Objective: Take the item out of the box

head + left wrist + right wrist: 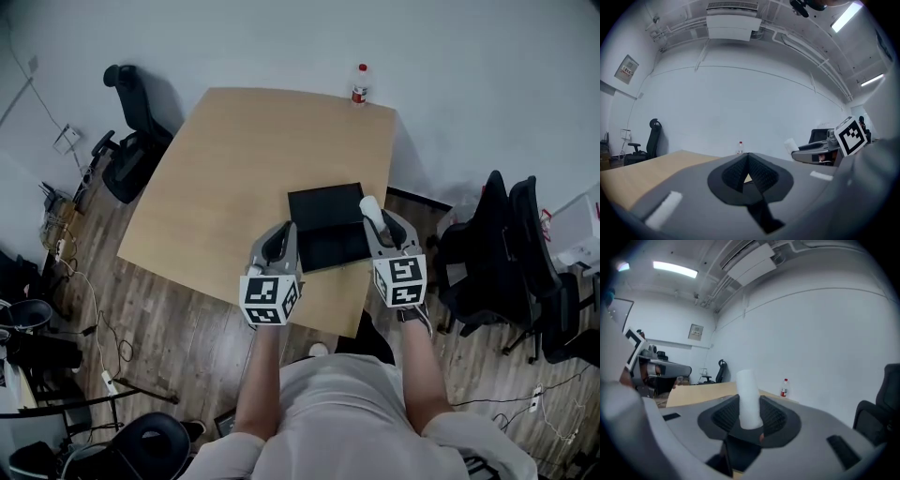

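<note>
A black open box (326, 228) lies on the wooden table (234, 178) near its front right corner. My right gripper (382, 225) is above the box's right edge, shut on a white cylinder (370, 207). In the right gripper view the cylinder (749, 401) stands upright between the two black pads (774, 417), lifted above the table. My left gripper (278, 244) hangs at the box's left front corner; in the left gripper view its jaws (748, 165) meet with nothing between them. That view also shows the right gripper (820, 151) with the cylinder (791, 145) off to the right.
A clear bottle with a red cap (359, 84) stands at the table's far edge. Black office chairs stand at the far left (131, 131) and to the right (511, 253) of the table. Cables and gear lie on the wooden floor at the left (56, 281).
</note>
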The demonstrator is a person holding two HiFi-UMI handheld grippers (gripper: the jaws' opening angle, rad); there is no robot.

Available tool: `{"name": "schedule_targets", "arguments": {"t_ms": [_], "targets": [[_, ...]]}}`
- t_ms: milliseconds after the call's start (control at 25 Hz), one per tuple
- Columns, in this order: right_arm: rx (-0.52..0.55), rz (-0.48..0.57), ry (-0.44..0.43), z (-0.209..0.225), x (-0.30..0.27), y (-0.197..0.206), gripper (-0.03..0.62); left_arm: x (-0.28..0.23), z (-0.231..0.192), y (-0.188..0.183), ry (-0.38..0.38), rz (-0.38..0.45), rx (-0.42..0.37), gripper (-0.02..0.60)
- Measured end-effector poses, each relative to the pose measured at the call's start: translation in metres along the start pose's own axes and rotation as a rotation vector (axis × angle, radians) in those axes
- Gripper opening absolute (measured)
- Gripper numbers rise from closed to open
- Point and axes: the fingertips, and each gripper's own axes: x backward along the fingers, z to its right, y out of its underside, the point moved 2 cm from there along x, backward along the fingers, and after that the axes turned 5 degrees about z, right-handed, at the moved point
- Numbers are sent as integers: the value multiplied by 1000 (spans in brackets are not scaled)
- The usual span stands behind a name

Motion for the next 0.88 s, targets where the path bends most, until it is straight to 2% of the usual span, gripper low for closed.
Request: {"name": "schedule_targets", "arguments": {"t_ms": [80, 160, 400, 880], "targets": [[-76, 52, 28, 1, 9, -9, 141, 3, 3, -9, -14, 18, -11, 6], [-104, 92, 51, -1, 17, -19, 140, 7, 4, -18, -31, 36, -20, 6], [-75, 135, 78, -9, 34, -39, 138, 16, 6, -30, -69, 80, -61, 6], [-51, 121, 69, -11, 49, -32, 138, 13, 24, -23, -35, 68, -78, 6]]}}
